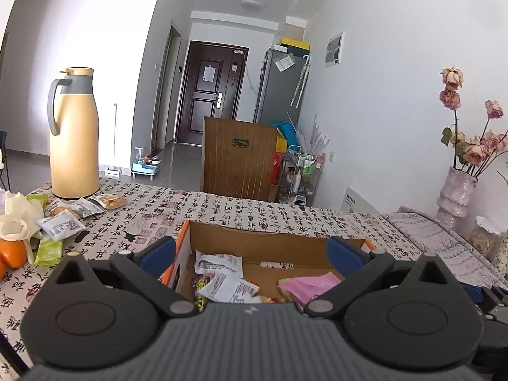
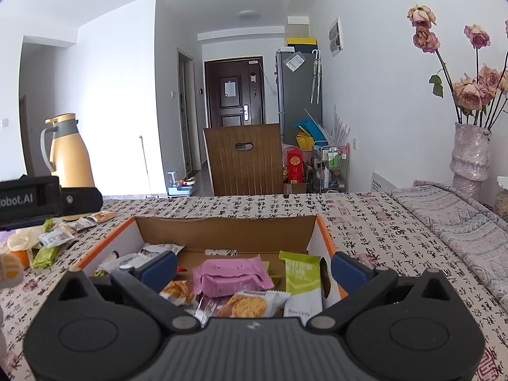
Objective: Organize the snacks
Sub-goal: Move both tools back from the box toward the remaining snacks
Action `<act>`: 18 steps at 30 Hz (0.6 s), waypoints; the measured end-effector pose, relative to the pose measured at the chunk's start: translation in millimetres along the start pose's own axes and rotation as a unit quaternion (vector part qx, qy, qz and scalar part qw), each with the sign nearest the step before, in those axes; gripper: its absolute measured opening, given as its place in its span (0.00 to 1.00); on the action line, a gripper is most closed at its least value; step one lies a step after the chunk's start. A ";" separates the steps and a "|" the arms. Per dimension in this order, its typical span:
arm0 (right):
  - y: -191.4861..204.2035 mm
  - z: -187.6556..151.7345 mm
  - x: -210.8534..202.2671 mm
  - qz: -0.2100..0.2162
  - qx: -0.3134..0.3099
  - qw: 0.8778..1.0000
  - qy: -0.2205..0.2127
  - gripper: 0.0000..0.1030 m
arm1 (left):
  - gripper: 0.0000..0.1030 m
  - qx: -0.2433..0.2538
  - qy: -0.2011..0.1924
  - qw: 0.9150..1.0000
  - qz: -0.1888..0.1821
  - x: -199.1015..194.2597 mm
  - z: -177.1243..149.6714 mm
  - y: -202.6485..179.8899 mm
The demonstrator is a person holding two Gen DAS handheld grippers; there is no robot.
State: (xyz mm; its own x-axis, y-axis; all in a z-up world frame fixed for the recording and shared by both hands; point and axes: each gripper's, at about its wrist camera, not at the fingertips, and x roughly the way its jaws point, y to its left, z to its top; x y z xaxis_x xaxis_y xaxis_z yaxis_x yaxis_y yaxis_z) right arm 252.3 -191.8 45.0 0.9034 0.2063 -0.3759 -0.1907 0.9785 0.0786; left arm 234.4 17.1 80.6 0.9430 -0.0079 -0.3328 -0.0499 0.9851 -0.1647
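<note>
An open cardboard box [image 1: 254,238] [image 2: 222,227] with orange edges sits on the table and holds several snack packets, among them a pink packet [image 1: 309,285] [image 2: 230,274], a green packet [image 2: 301,274] and white packets [image 1: 219,263]. My left gripper [image 1: 250,254] hovers open over the box's near left side, nothing between its fingers. Over the box's near side my right gripper [image 2: 254,268] is open too, and holds nothing. Loose snack packets [image 1: 60,222] [image 2: 57,238] lie on the table at the left. The left gripper's body [image 2: 35,200] shows at the left edge of the right wrist view.
A yellow thermos jug [image 1: 74,133] [image 2: 68,152] stands at the table's far left. Oranges [image 1: 12,254] and crumpled paper lie by the loose packets. At the right stands a vase of dried roses [image 1: 457,190] [image 2: 470,155]. A wooden chair back [image 1: 241,155] rises behind the table.
</note>
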 end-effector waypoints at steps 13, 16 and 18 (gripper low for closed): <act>0.2 -25.2 -35.7 0.004 -0.011 1.000 0.023 1.00 | 1.00 0.012 0.031 0.999 -0.006 -30.4 -23.7 7.3; -0.4 -33.1 -42.6 0.004 -0.012 0.999 0.031 1.00 | 1.00 0.016 0.043 0.999 -0.005 -34.7 -32.3 9.5; -1.0 -39.1 -46.6 0.004 -0.014 0.999 0.037 1.00 | 1.00 0.019 0.053 0.998 -0.006 -37.5 -38.7 11.8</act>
State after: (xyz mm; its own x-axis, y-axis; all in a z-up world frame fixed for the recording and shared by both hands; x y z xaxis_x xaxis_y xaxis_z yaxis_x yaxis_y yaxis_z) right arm 195.4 -202.4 26.4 0.8711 0.2129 -0.4426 -0.2102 0.9761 0.0559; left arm 185.7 22.3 55.2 0.9036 -0.0355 -0.4270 -0.0248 0.9905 -0.1349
